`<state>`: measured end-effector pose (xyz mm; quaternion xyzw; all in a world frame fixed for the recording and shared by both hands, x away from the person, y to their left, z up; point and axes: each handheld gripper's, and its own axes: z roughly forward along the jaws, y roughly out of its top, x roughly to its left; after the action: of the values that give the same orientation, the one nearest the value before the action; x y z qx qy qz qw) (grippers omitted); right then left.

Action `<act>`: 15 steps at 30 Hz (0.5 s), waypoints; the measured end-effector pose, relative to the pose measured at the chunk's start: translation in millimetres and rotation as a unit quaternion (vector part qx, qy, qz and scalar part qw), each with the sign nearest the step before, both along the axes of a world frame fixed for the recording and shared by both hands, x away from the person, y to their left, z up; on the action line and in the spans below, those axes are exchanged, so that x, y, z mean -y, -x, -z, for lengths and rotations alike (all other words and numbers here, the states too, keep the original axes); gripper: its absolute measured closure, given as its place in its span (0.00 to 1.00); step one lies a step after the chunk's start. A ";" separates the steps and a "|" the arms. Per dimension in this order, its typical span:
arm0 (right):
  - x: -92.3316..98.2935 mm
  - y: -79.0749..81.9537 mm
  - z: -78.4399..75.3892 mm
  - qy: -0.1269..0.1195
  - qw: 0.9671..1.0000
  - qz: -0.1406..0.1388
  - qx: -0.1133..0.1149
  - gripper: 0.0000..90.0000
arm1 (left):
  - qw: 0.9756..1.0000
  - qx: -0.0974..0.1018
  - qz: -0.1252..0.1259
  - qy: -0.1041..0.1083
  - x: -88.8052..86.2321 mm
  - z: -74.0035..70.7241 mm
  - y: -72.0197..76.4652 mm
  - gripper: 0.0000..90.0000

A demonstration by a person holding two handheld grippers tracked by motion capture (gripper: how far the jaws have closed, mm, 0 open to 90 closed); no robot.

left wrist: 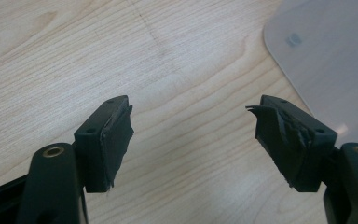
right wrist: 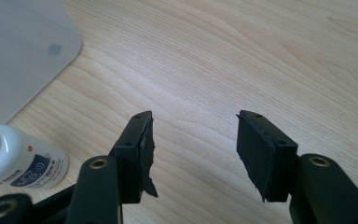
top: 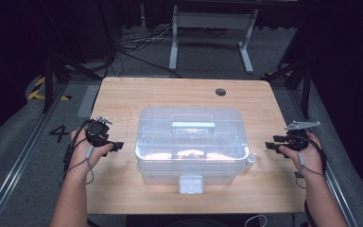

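Right now I see both forearms come in from the near edge of the desk [top: 123, 94], one to each side of the box [top: 191, 144]. My left tongs [top: 118, 145] hover just left of the box, spread wide with bare wood between the pads. My right tongs [top: 270, 145] hang off the box's right side, spread as well and pinching nothing. Between them and the box a small white bottle [top: 251, 160] lies just beside the box's near right corner. The clear box sits mid-desk, lid on, with a pale handle [top: 193, 126] on top and a latch [top: 191, 184] on its near face. Farther back, a round hole [top: 220, 91] marks the desk.
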<state>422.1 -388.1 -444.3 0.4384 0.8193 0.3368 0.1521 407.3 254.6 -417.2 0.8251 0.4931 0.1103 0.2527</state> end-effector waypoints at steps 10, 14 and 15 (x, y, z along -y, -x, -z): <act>0.1 1.0 -0.8 -0.005 1.000 -0.001 0.000 0.55 | 1.000 0.018 0.017 0.005 7.2 -27.5 10.4 0.39; 1.0 1.5 -0.5 -0.006 1.000 0.004 -0.001 0.56 | 0.999 0.029 0.034 0.006 9.6 -36.9 12.7 0.41; 0.8 2.0 -0.8 -0.007 1.000 0.007 -0.002 0.56 | 0.999 0.034 0.036 0.004 10.5 -41.1 14.0 0.41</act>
<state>420.1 -388.9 -443.4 0.4459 0.8140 0.3405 0.1503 393.3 244.2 -376.1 0.8370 0.4549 0.1271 0.2762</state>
